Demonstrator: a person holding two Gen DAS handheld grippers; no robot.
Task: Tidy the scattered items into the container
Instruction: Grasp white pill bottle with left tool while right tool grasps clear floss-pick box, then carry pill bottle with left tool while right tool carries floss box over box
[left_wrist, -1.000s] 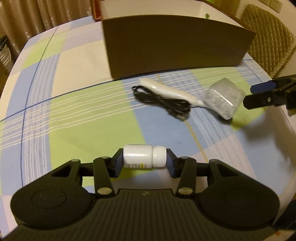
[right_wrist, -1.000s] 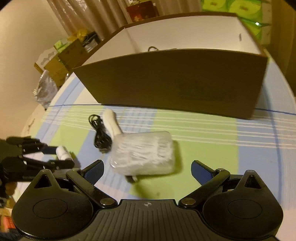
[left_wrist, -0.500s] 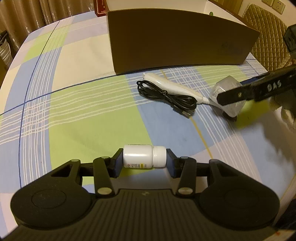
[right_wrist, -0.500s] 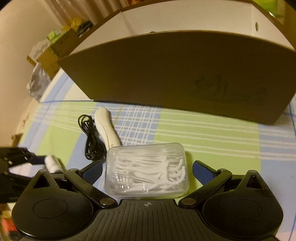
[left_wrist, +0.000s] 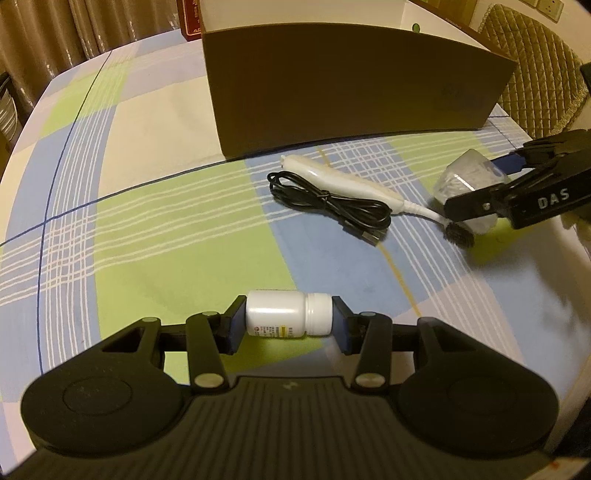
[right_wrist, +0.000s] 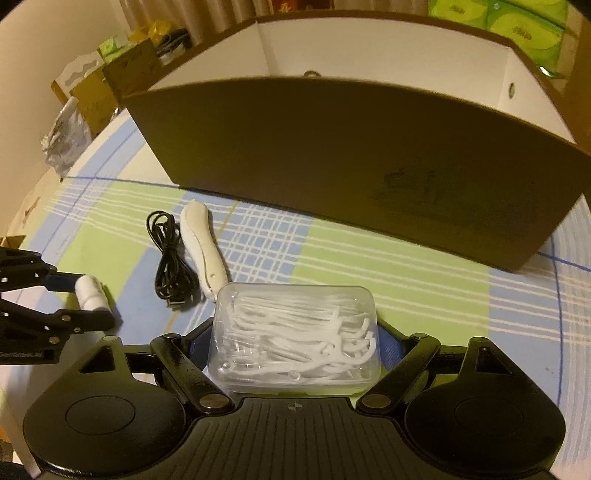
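L fingers (left_wrist: 289, 325) clamp pill bottle (left_wrist: 288, 313) end to end | R fingers (right_wrist: 294, 338) closing around floss-pick box (right_wrist: 295, 338), on table before cardboard box (right_wrist: 354, 162) | step: grasp | next: lift both over box rim, release

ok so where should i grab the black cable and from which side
Take the black cable at its bundled middle, coming straight down from above. It lies flat on the tablecloth, loosely folded, so the strands gather thickest there. Set the fingers across the bundle, from the side away from the white electric toothbrush, which lies close alongside.
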